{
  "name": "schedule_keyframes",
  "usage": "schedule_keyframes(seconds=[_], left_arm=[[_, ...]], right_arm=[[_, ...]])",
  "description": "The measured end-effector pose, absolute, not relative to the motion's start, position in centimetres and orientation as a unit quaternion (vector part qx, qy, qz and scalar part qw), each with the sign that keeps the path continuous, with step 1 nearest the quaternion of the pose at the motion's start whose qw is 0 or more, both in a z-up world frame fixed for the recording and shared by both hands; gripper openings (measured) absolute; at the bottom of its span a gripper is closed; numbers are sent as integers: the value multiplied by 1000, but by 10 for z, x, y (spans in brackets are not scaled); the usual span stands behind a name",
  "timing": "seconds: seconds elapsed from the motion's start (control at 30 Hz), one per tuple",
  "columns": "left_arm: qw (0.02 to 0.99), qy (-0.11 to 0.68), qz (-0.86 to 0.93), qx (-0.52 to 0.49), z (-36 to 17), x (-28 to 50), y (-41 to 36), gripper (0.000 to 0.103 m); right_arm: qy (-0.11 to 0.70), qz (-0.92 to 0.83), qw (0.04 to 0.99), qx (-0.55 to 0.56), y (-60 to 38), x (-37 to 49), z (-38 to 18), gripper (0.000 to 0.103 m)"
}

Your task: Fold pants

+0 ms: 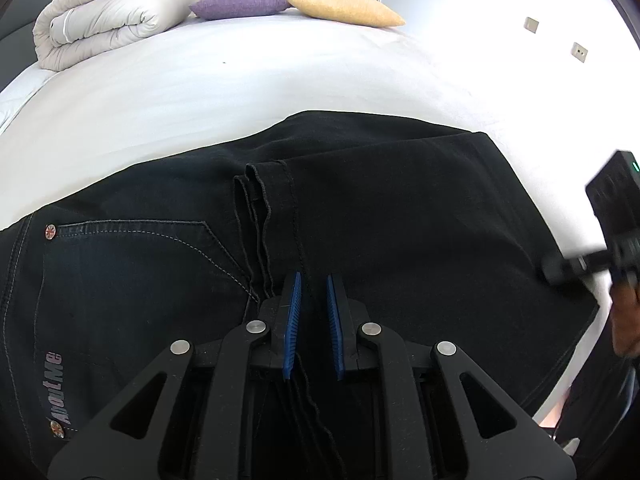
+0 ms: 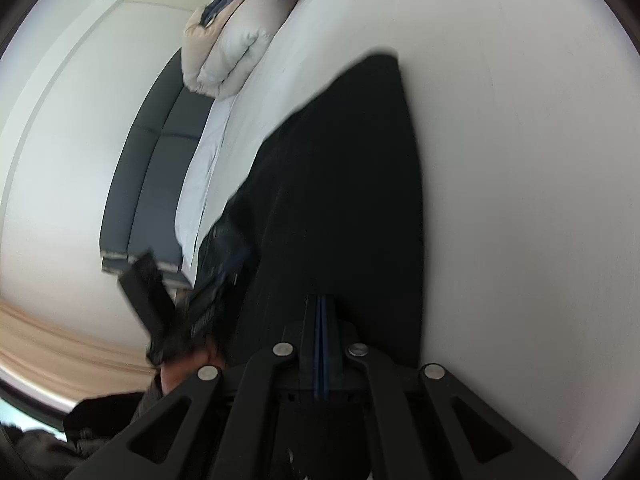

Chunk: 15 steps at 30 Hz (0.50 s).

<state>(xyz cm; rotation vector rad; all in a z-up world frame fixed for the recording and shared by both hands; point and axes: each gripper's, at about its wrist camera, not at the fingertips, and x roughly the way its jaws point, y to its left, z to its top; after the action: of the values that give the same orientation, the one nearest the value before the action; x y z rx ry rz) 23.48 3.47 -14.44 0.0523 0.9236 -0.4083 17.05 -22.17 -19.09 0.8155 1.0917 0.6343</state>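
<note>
On my far left, a rolled beige duvet (image 1: 100, 20) sits at the back of the white bed sheet (image 1: 240, 80), with a purple cushion (image 1: 240, 3) and a yellow cushion (image 1: 344, 7) beside it. The black denim pants (image 1: 160, 260) lie flat across the near part of the sheet, already folded once, I judge, since the hemmed leg ends (image 1: 260, 176) rest on top near the stitched back pocket (image 1: 140, 248). My left gripper (image 1: 313, 320) hovers over those hems, its blue-padded fingers spread slightly with nothing between them. Further right, my right gripper (image 2: 321, 320) has its fingers pressed together over the fabric's right edge; I cannot tell whether cloth is pinched. Next, I think, both grippers must grasp one end and carry it across for another fold.
</note>
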Motion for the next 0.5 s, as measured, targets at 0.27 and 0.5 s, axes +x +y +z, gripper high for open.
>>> schedule_keyframes(seconds=[0.27,0.5], left_arm=[[879,433,-198,27,-147,228,38,13],[885,420,-200,23,-150,221,43,13]], right_arm=[[487,289,730,383,-217,114,-189,0],[469,285,754,361,-213,106,-191,0]])
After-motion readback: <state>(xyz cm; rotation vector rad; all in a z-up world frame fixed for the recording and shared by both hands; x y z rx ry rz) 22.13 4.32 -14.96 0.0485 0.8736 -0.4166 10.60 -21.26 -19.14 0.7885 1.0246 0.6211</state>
